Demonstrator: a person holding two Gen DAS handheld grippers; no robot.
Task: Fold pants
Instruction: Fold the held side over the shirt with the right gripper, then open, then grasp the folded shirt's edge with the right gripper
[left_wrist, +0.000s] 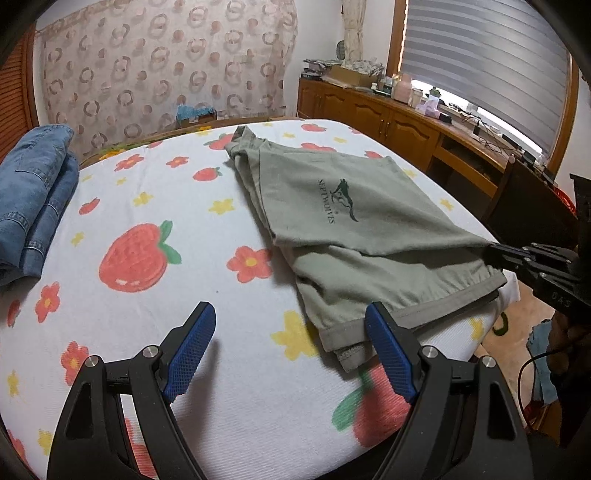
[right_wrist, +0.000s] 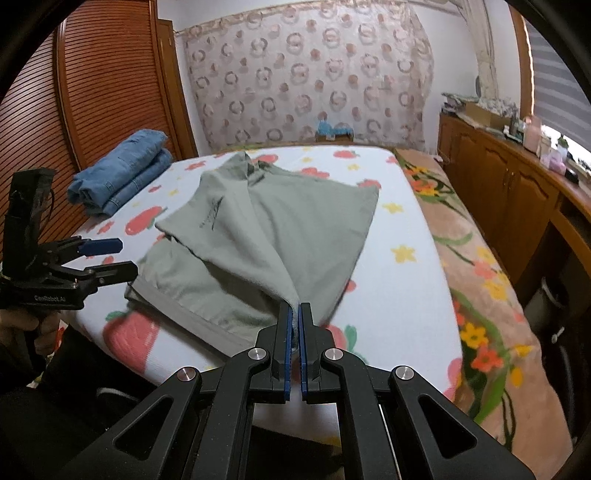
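Grey-green pants (left_wrist: 369, 221) with a dark logo lie partly folded on the flowered sheet (left_wrist: 184, 221); they also show in the right wrist view (right_wrist: 258, 236). My left gripper (left_wrist: 291, 314) is open and empty, low over the sheet, its right finger (left_wrist: 388, 350) at the waistband corner. It also shows in the right wrist view (right_wrist: 122, 258), left of the pants. My right gripper (right_wrist: 295, 310) is shut on a corner of the pants' top layer and holds it lifted. It shows in the left wrist view (left_wrist: 495, 254) at the fabric's right edge.
Folded blue jeans (left_wrist: 33, 199) lie at the far left of the bed, also seen in the right wrist view (right_wrist: 122, 177). A wooden cabinet (left_wrist: 406, 122) with clutter runs along the right wall. A louvred wooden door (right_wrist: 110, 92) stands at left. A flowered blanket (right_wrist: 480, 277) covers the bed's right side.
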